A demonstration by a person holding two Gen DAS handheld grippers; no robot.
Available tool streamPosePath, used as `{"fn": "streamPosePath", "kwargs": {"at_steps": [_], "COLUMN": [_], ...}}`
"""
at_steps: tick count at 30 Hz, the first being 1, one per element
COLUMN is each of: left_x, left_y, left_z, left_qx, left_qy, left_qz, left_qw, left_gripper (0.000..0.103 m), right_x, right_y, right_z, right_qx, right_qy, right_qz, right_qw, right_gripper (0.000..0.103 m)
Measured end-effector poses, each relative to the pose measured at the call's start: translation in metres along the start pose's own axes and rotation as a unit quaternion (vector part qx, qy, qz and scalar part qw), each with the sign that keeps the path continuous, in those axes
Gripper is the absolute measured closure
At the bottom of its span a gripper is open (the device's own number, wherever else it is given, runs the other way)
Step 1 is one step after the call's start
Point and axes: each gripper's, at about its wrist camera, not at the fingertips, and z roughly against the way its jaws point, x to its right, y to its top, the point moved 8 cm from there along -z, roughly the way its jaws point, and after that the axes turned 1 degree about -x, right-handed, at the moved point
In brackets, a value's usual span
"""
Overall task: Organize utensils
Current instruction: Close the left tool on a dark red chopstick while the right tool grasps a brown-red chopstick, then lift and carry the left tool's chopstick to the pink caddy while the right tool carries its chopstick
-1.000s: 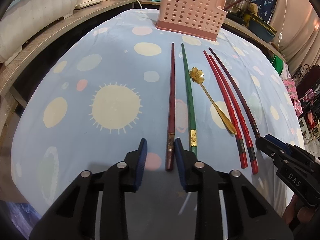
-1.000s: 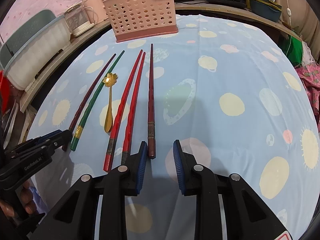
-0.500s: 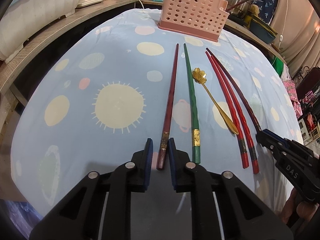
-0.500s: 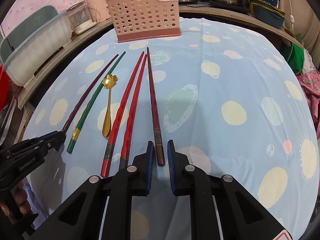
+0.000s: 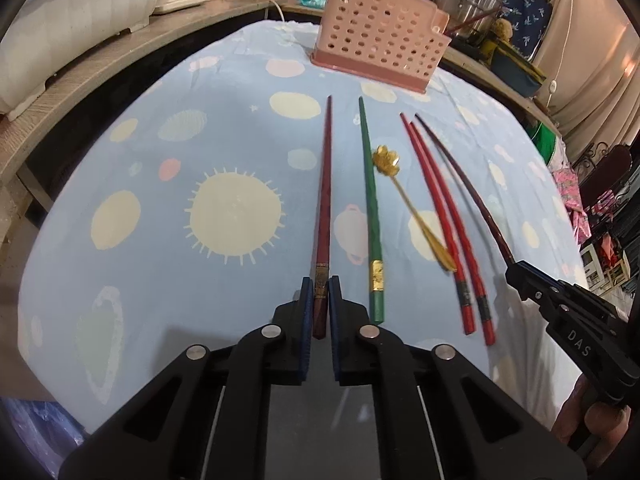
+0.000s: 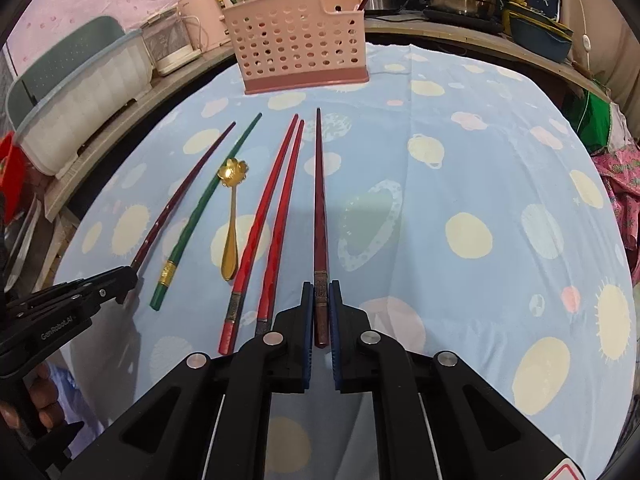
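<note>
On the counter (image 5: 168,128), which is covered by a pale blue cloth printed with cream suns and planets, six slender utensils are laid side by side, their thick ends toward the near edge and their tips toward the pink perforated plastic utensil basket (image 5: 380,54) standing at the far edge. The left gripper (image 5: 318,300) has just been closing, and its fingers (image 5: 306,304) are now pressed on the decorated butt end of the leftmost dark red lacquered chopstick (image 5: 325,200). The right gripper (image 6: 320,304) has likewise just been closing, and the butt of the matching dark red chopstick (image 6: 319,200) at the right end of the row is pinched between its fingers (image 6: 335,308). Between the two lie a green chopstick with a gold band (image 5: 370,208), a small gold spoon with a flower-shaped bowl (image 5: 404,196) and a pair of bright red chopsticks (image 5: 444,220). The chopsticks are judged to be light, rigid and smoothly lacquered, so some slip or swivel in a narrow pinch is likely; a hold on the thick, patterned end gives the most surface, though the long free tip will tend to droop and swing. The spoon is judged thin and flat to the cloth, hard to get under, and best taken across its handle. Each held chopstick appears to lie on the cloth, not yet lifted.
</note>
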Motion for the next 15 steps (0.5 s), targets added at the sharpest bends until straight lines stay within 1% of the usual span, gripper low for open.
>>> {"fn": "streamPosePath", "kwargs": {"at_steps": [3,8,11,15], "left_x": [0.001,0.003,0.004,0.005], "left_y": [0.006,0.026,0.042,0.069], "left_z": [0.014,0.042,0.057,0.078], "left_qx": [0.015,0.052,0.075,0.108], "left_qy": [-0.002,-0.016,-0.020,-0.020], "left_qz": [0.000,0.007,0.011,0.011], "left_qw": [0.9999,0.9985,0.9970,0.9938], "left_gripper": [0.096,0.096,0.096,0.096], "right_x": [0.001,0.001,0.001,0.002], "right_y": [0.006,0.023,0.039,0.069], "right_z": [0.014,0.041,0.061,0.088], "right_qx": [0.013,0.043,0.067,0.104], "right_qy": [0.006,0.018,0.026,0.034], "right_qz": [-0.008,-0.017,-0.020,-0.024], "right_qw": [1.000,0.999,0.997,0.994], "right_gripper": [0.096,0.096,0.096,0.096]}}
